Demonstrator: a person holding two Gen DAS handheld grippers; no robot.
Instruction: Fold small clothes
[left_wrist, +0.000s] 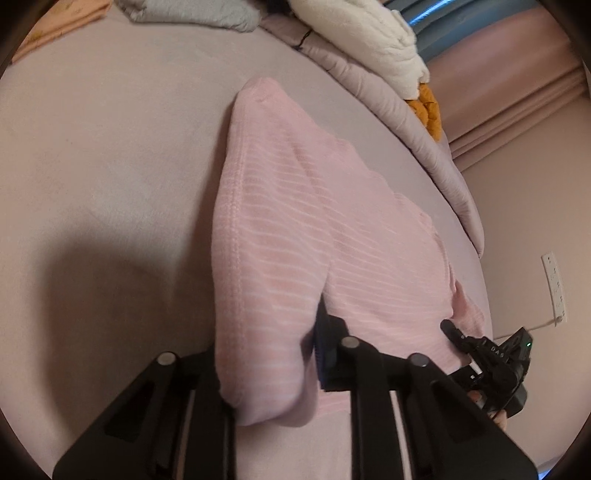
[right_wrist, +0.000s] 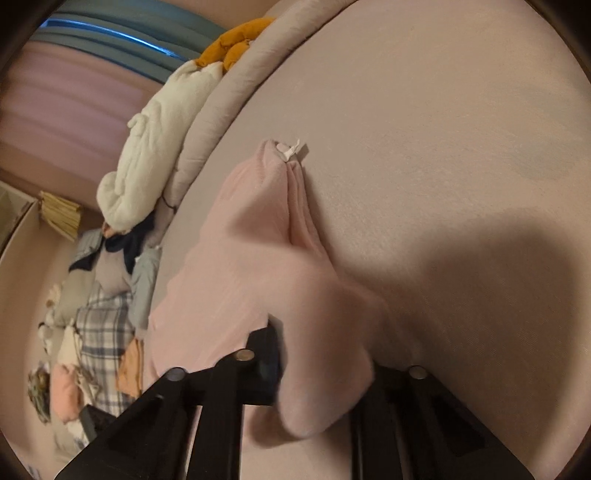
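A pink ribbed garment (left_wrist: 295, 221) lies stretched along the pale bed sheet (left_wrist: 110, 166). My left gripper (left_wrist: 273, 369) is shut on its near edge, with a fold of cloth bulging between the fingers. In the right wrist view the same pink garment (right_wrist: 240, 258) runs away from me, with a white tag (right_wrist: 291, 149) at its far end. My right gripper (right_wrist: 317, 373) is shut on a bunched corner of it. The right gripper also shows in the left wrist view (left_wrist: 491, 354) at the garment's right side.
A rolled grey quilt (left_wrist: 399, 122) edges the bed, with a white fluffy blanket (left_wrist: 369, 40) and an orange cloth (left_wrist: 428, 107) on it. A pile of mixed clothes (right_wrist: 96, 314) lies at the left in the right wrist view. A wall socket (left_wrist: 554, 284) is at the right.
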